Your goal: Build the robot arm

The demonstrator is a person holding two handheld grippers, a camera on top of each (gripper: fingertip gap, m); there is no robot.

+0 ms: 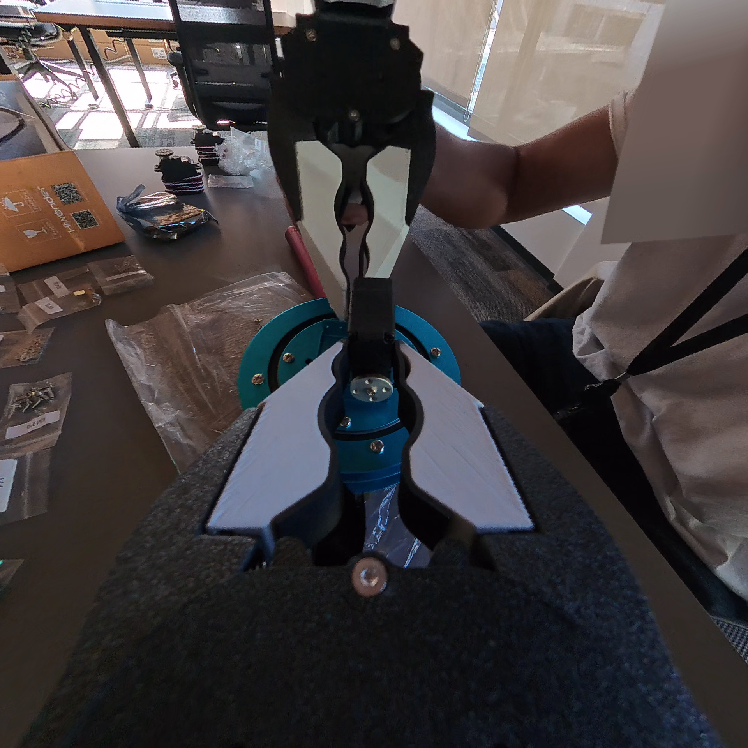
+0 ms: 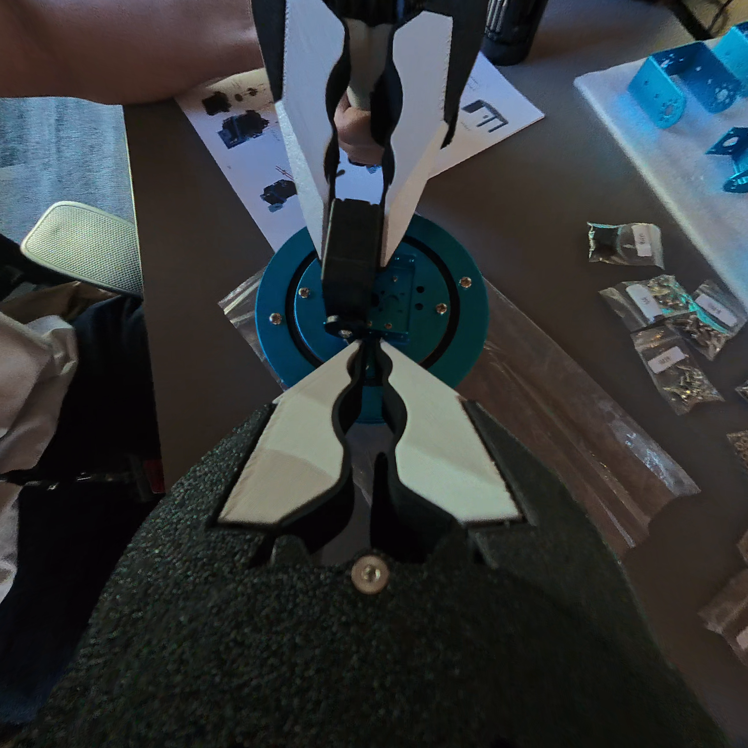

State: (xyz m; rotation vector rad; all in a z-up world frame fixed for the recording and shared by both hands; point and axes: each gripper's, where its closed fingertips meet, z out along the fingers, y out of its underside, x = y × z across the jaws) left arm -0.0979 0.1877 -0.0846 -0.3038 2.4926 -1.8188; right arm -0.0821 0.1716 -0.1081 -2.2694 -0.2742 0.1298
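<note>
My left gripper (image 1: 371, 348) is shut on a black servo (image 1: 370, 319) with a silver round horn (image 1: 370, 390). It holds the servo just above a blue round base (image 1: 259, 364) on the brown table. In the right wrist view the left gripper (image 2: 354, 243) comes in from the top with the servo (image 2: 350, 267) over the base (image 2: 473, 311) and its blue bracket (image 2: 400, 295). My right gripper (image 2: 370, 344) is shut, with its tips at the servo's end. I cannot tell if anything is between them. The right gripper also shows in the left wrist view (image 1: 356, 275), coming in from the top.
A clear plastic bag (image 1: 194, 364) lies under the base. There are small bags of screws (image 2: 680, 364), an orange box (image 1: 52, 206), spare servos (image 1: 178, 170), a red rod (image 1: 305, 263), a printed sheet (image 2: 243, 133) and blue brackets (image 2: 668, 81). A seated person (image 1: 668, 364) is at the table edge. Left and right tips are no more than a few centimetres apart.
</note>
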